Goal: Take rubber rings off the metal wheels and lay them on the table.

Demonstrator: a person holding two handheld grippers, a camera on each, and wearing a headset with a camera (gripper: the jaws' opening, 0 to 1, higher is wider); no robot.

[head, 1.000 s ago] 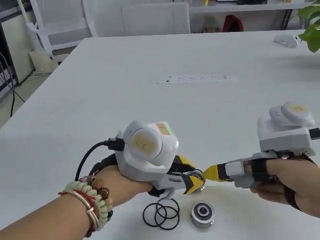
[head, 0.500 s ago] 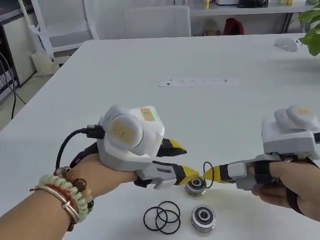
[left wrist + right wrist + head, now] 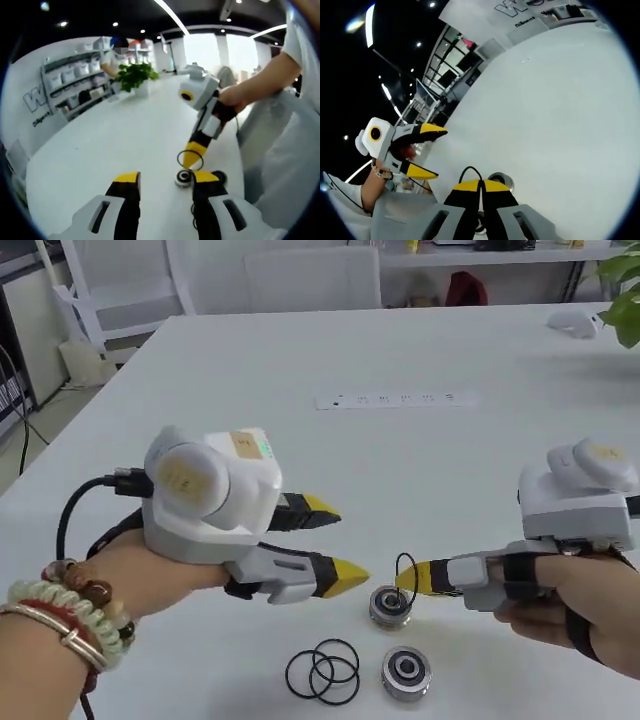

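Now left gripper (image 3: 350, 543) drawn back leftward, fingers apart; right gripper (image 3: 408, 581) fingers clamp ring (image 3: 404, 555), clear of wheel (image 3: 389, 607).

Draws the left gripper (image 3: 342, 543) back and away from the metal wheel (image 3: 389, 606), jaws now spread wide. Leaves the wheel lying free on the table (image 3: 450, 470) just under the tips of the right gripper (image 3: 405, 581). Lifts a rubber ring (image 3: 406, 556) off it, pinched between that gripper's closed jaws.
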